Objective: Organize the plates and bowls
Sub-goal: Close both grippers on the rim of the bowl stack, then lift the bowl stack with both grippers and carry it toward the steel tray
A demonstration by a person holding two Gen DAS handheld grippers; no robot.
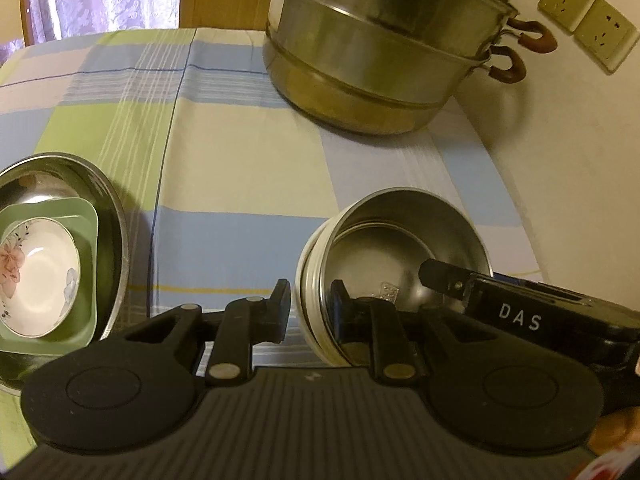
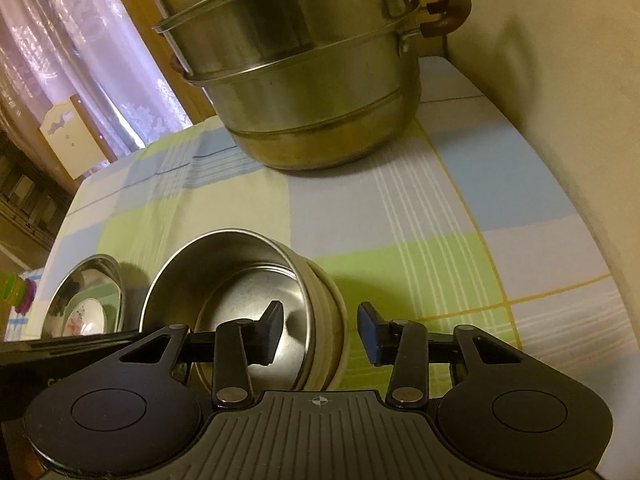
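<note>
A steel bowl with a cream ribbed outside (image 1: 400, 240) leans on the checked cloth. My left gripper (image 1: 310, 306) is shut on its left wall, one finger outside and one inside. My right gripper (image 2: 320, 332) straddles the bowl's (image 2: 240, 288) right wall with a gap at each pad, so it is open. One of its fingers (image 1: 440, 276) shows inside the bowl in the left wrist view. To the left stands a wide steel basin (image 1: 108, 200) (image 2: 60, 296) that holds a green square plate (image 1: 86, 240) and a white flowered bowl (image 1: 40, 272).
A big tiered steel steamer pot (image 1: 380, 52) (image 2: 304, 80) with brown handles stands at the back of the table. A cream wall with two sockets (image 1: 588, 20) runs along the right edge. Curtains hang beyond the far left edge.
</note>
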